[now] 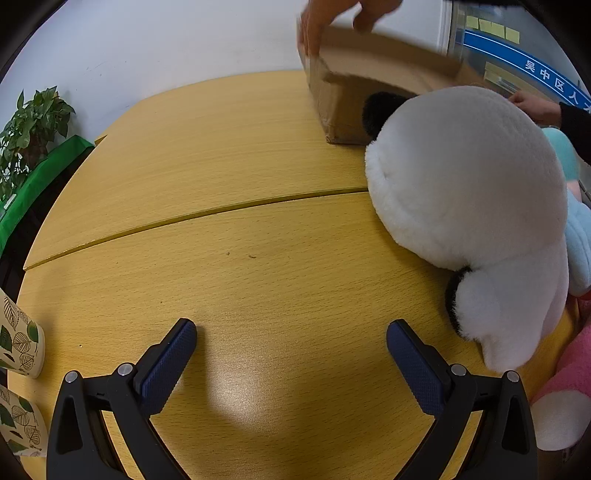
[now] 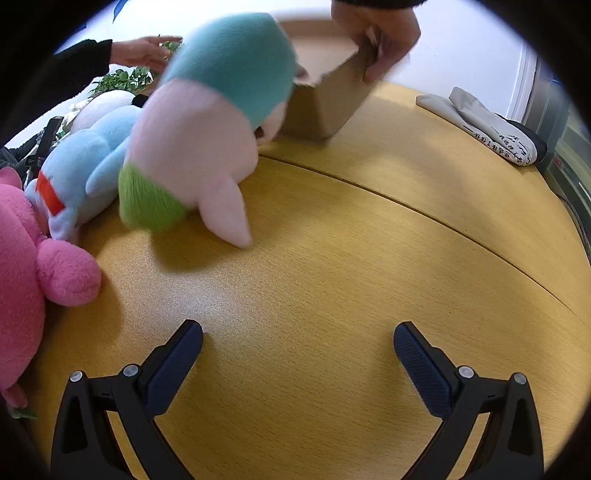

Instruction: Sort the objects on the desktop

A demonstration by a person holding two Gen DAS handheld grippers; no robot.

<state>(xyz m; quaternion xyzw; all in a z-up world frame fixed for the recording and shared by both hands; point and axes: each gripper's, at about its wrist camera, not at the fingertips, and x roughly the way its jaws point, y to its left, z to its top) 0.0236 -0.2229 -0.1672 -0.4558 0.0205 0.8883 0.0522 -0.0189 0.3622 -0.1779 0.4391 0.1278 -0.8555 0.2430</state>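
Observation:
My left gripper (image 1: 291, 343) is open and empty, low over the wooden table (image 1: 221, 166). A large white plush with black ears (image 1: 469, 206) lies to its right. A cardboard box (image 1: 369, 96) stands at the far side, held by a bare hand (image 1: 332, 18). My right gripper (image 2: 297, 345) is open and empty over the table (image 2: 369, 258). Ahead to the left lie a teal, pink and green plush (image 2: 207, 125), a light blue plush (image 2: 88, 166) and a pink plush (image 2: 33, 258). The box (image 2: 332, 99) shows there too, blurred, under a hand (image 2: 384, 33).
Two leaf-print paper cups (image 1: 18, 347) stand at the table's left edge. A potted plant (image 1: 29, 129) is beyond it. A folded white bag with black print (image 2: 491, 129) lies at the far right. Another hand with a black sleeve (image 2: 136, 51) reaches in from the left.

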